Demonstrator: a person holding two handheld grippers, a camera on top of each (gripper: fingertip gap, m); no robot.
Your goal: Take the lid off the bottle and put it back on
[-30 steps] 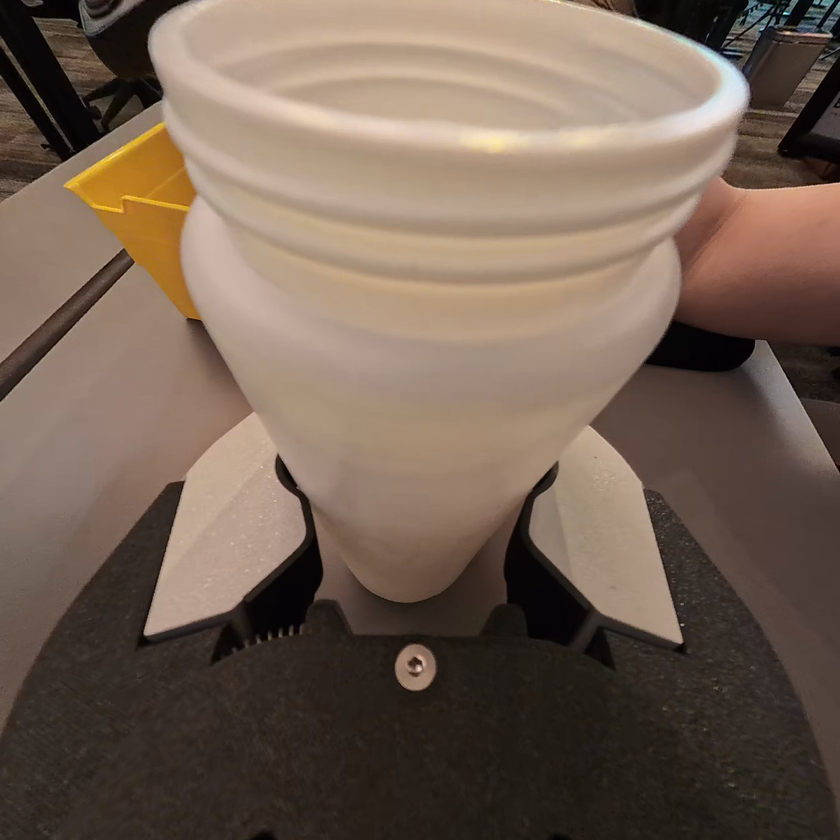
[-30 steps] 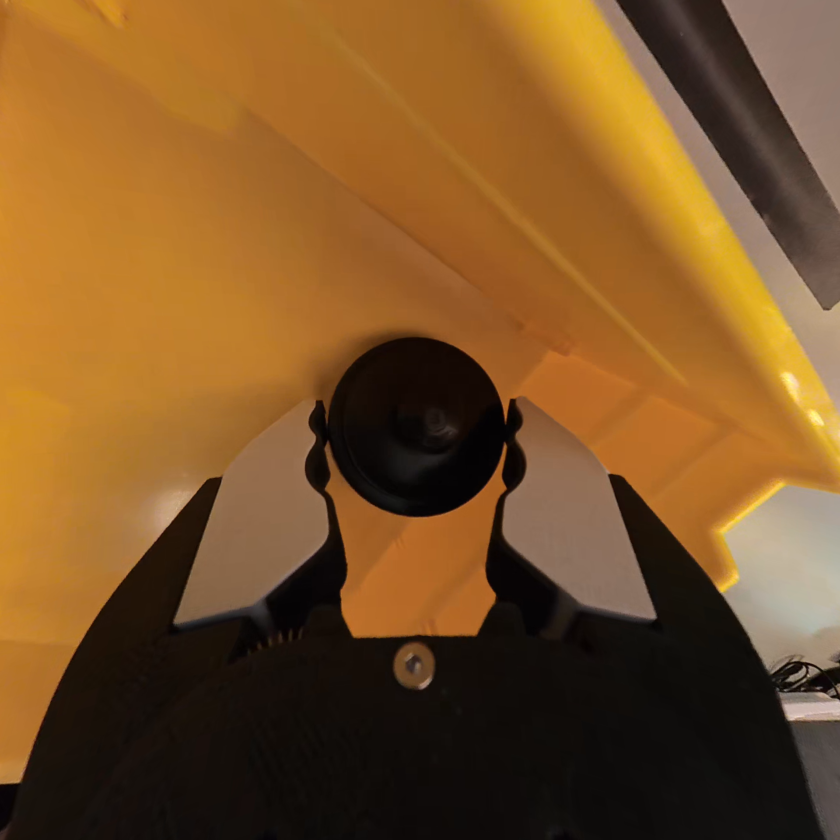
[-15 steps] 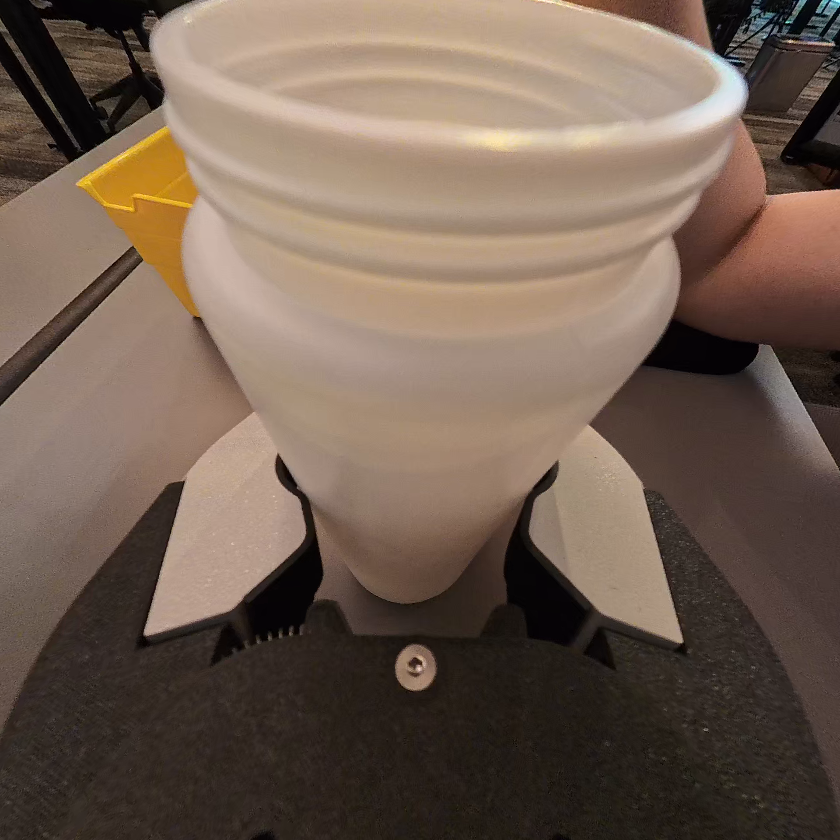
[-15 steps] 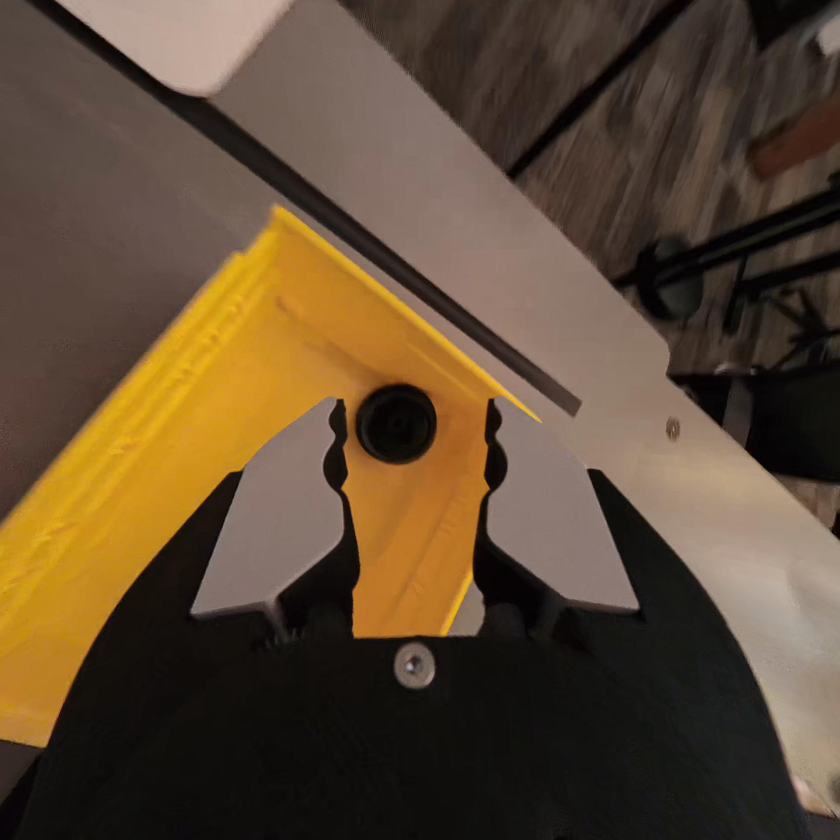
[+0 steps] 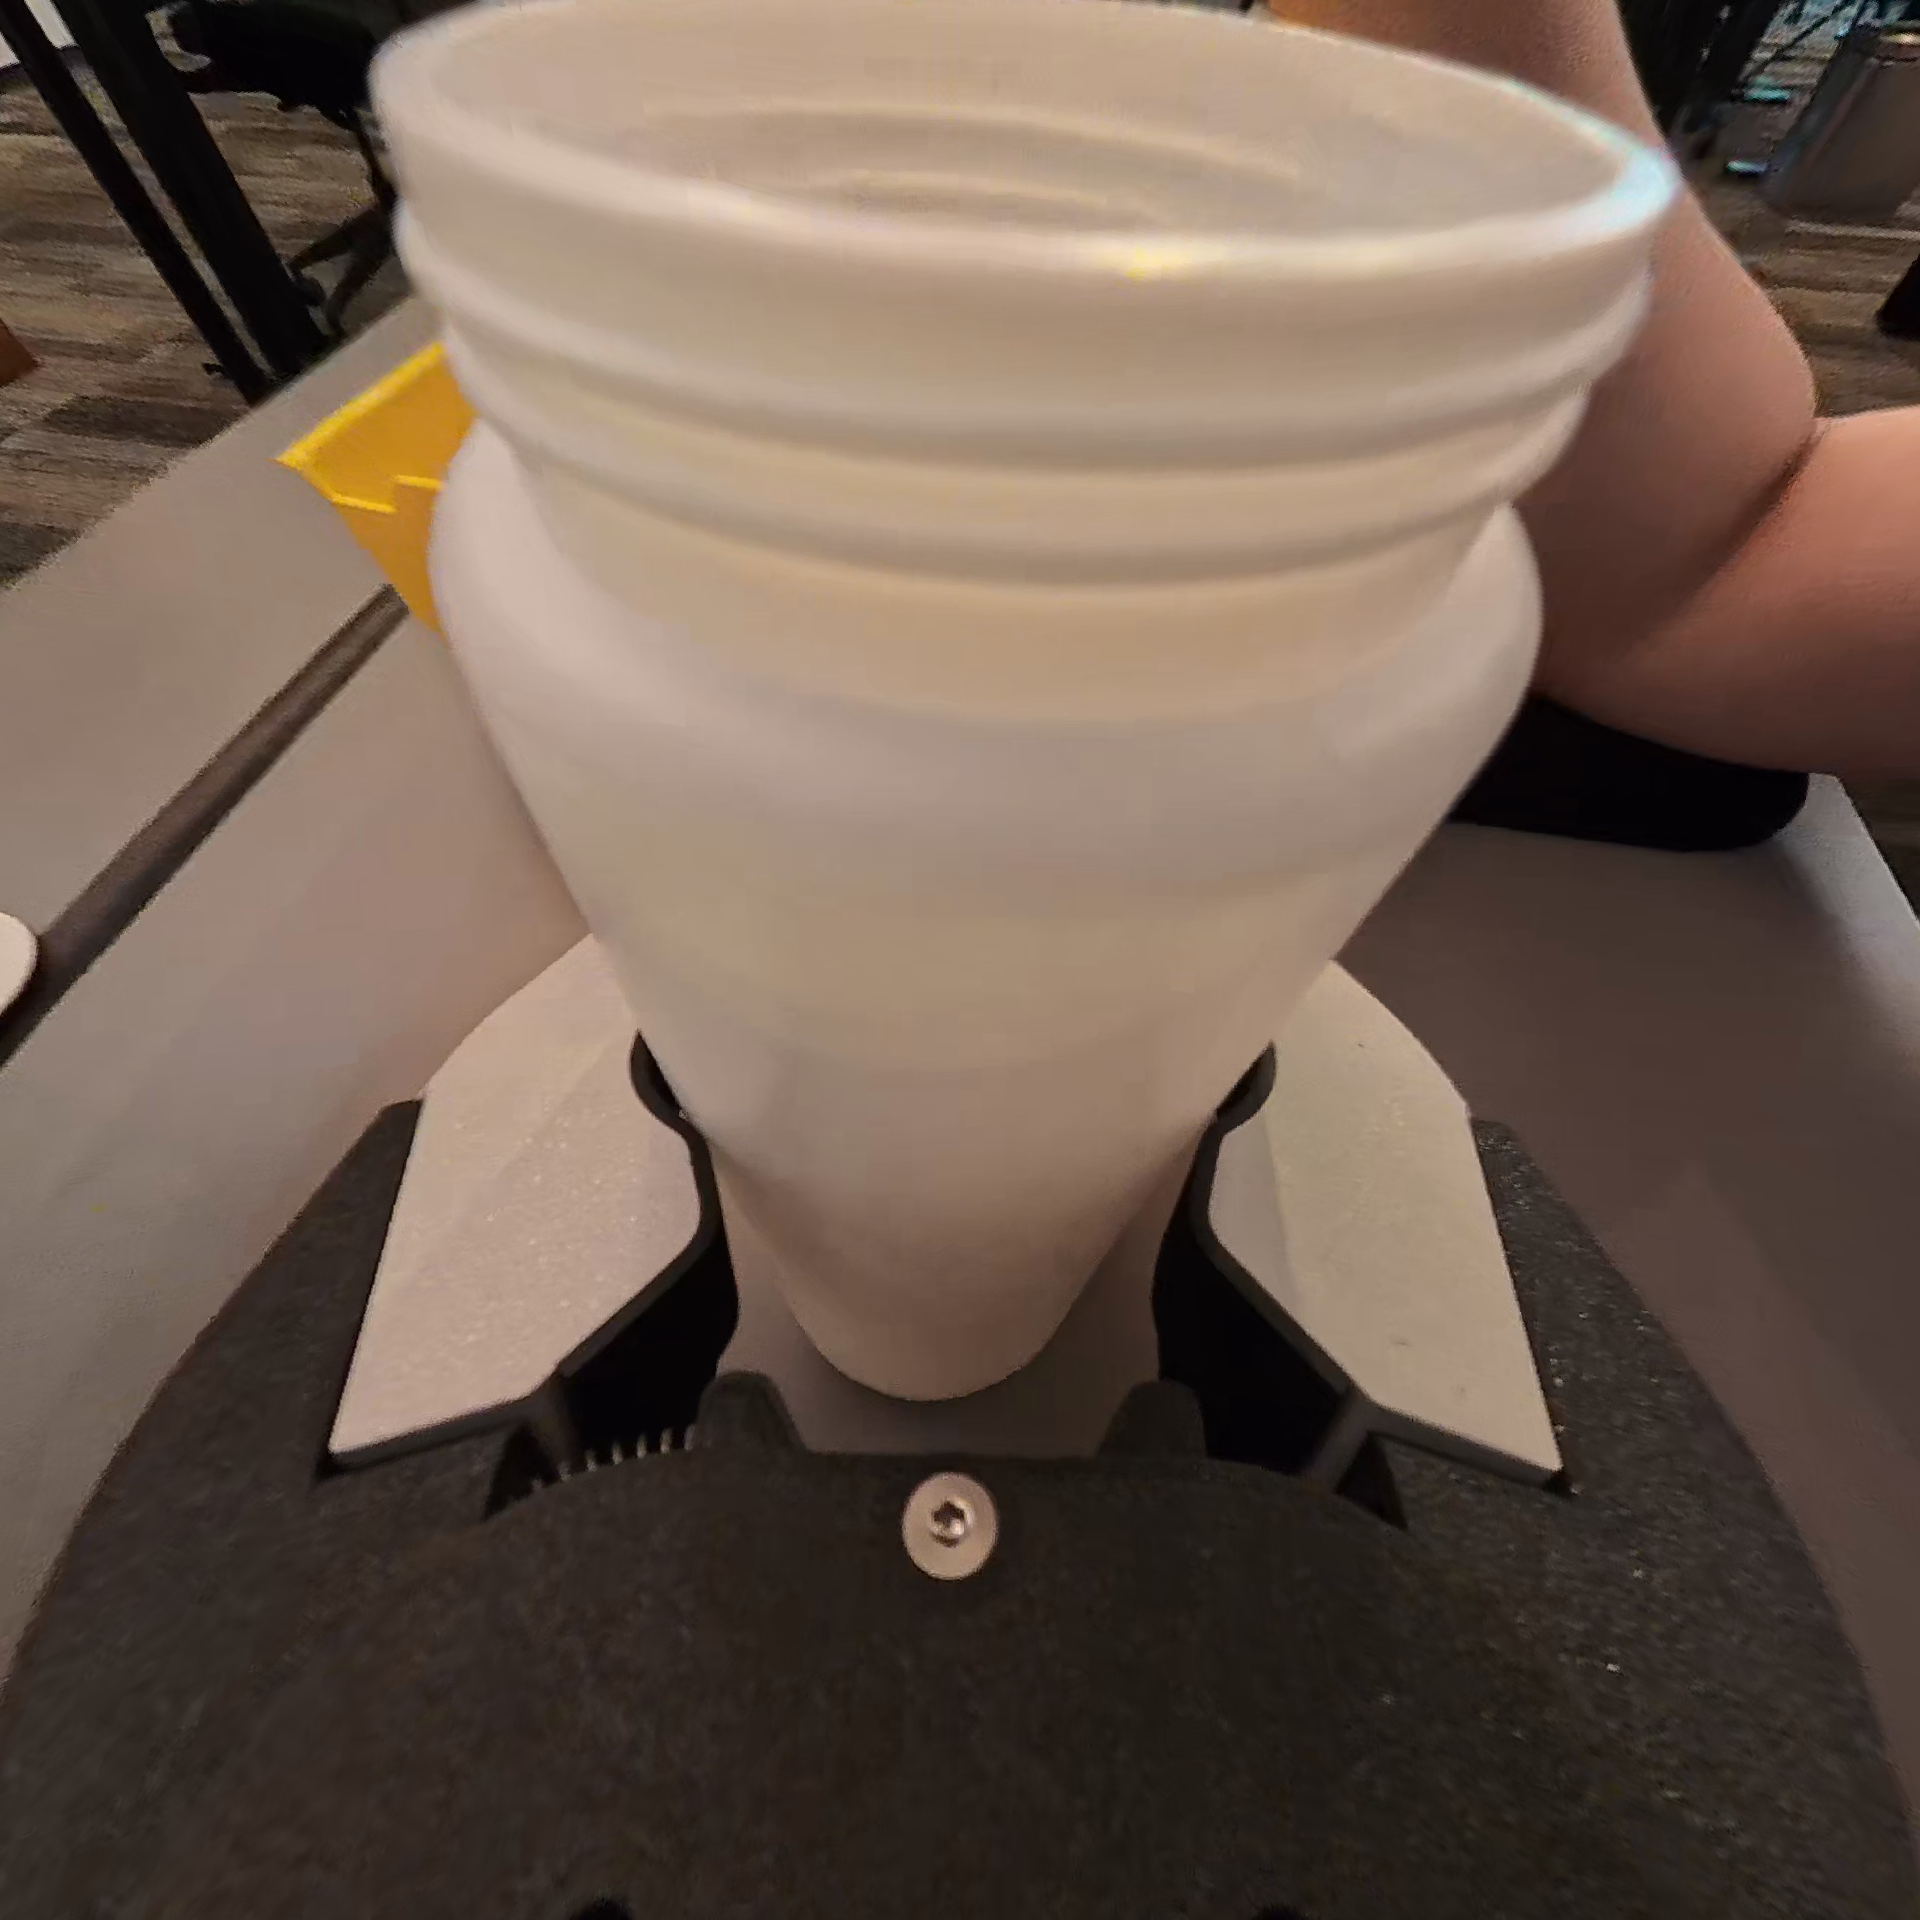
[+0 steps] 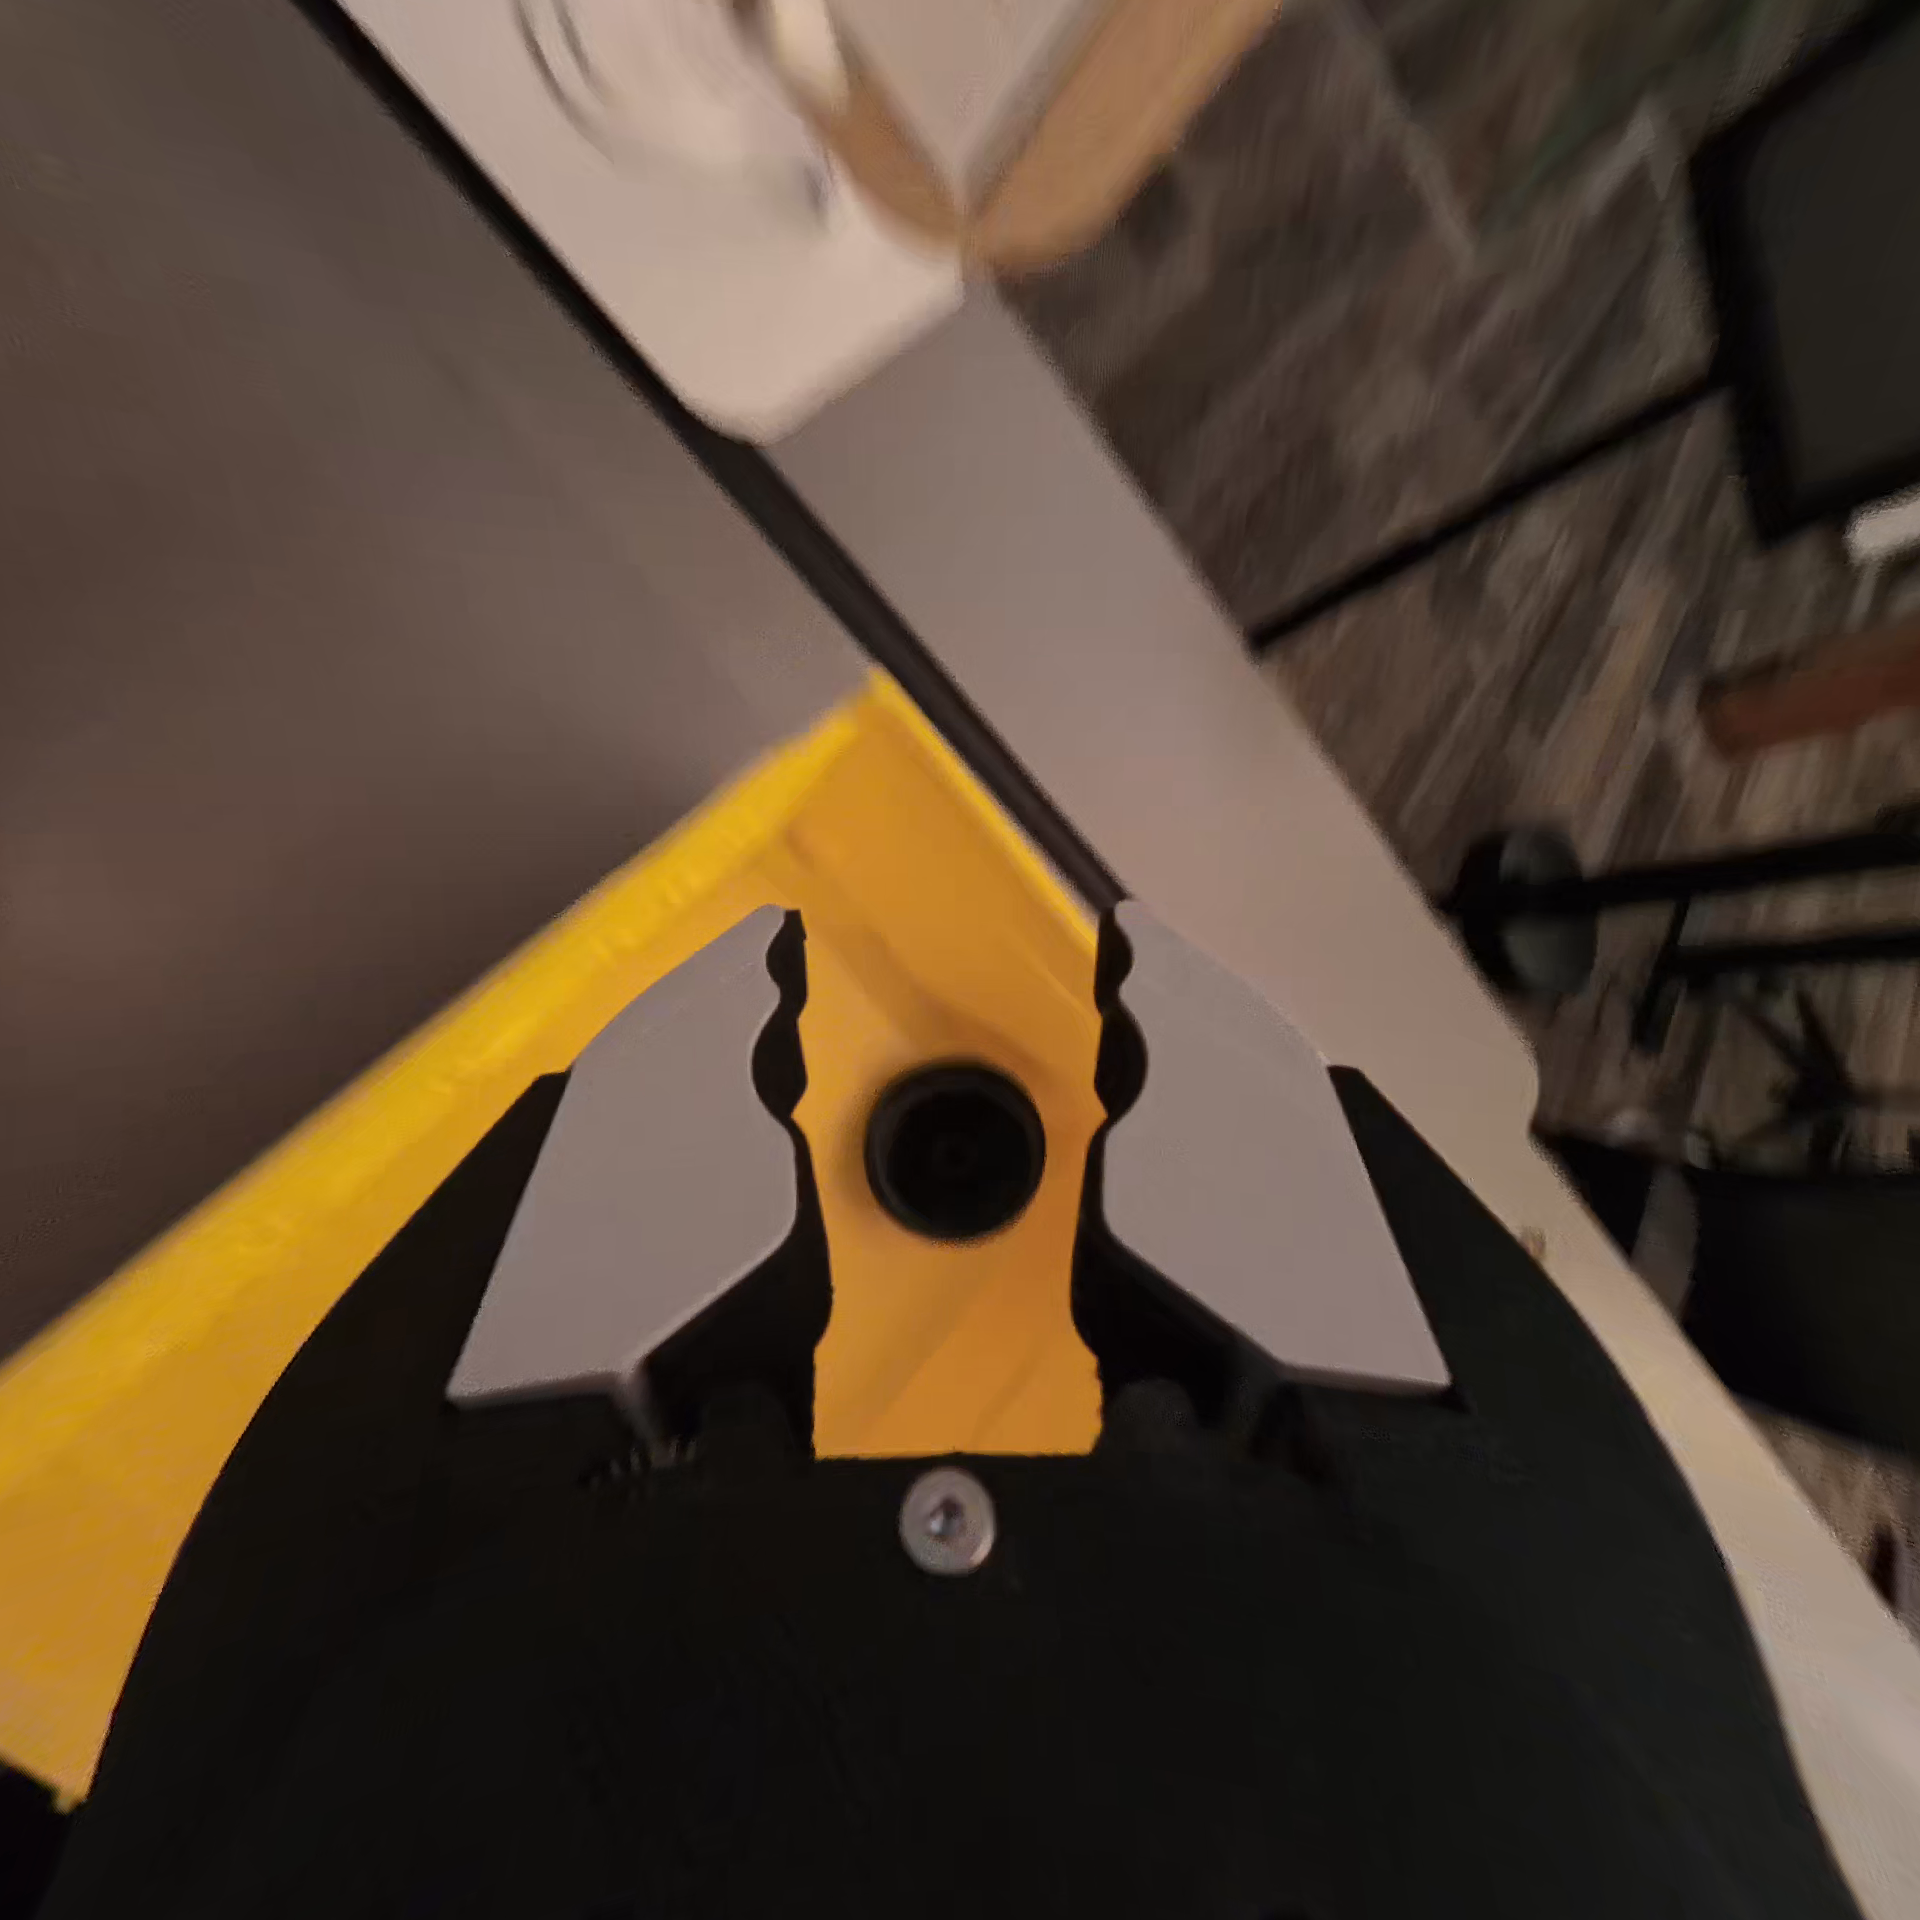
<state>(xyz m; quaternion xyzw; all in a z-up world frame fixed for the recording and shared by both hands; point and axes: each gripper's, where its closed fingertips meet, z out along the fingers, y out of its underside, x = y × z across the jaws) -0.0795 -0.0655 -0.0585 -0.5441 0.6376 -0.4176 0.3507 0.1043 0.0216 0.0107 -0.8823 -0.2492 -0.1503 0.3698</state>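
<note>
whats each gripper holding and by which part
Left gripper clamps the white bottle by its lower body. Right gripper holds nothing, open above the black lid.

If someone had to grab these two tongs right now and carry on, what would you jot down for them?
Left tongs: shut on the white bottle, upright, mouth open with threads bare.
Right tongs: open, empty, above the yellow bin.
Black lid: lying in the bin, apart from both fingers.
Done: lid is off.
Left: grip the lid, carry it to the bottle mouth, screw it on.
</note>
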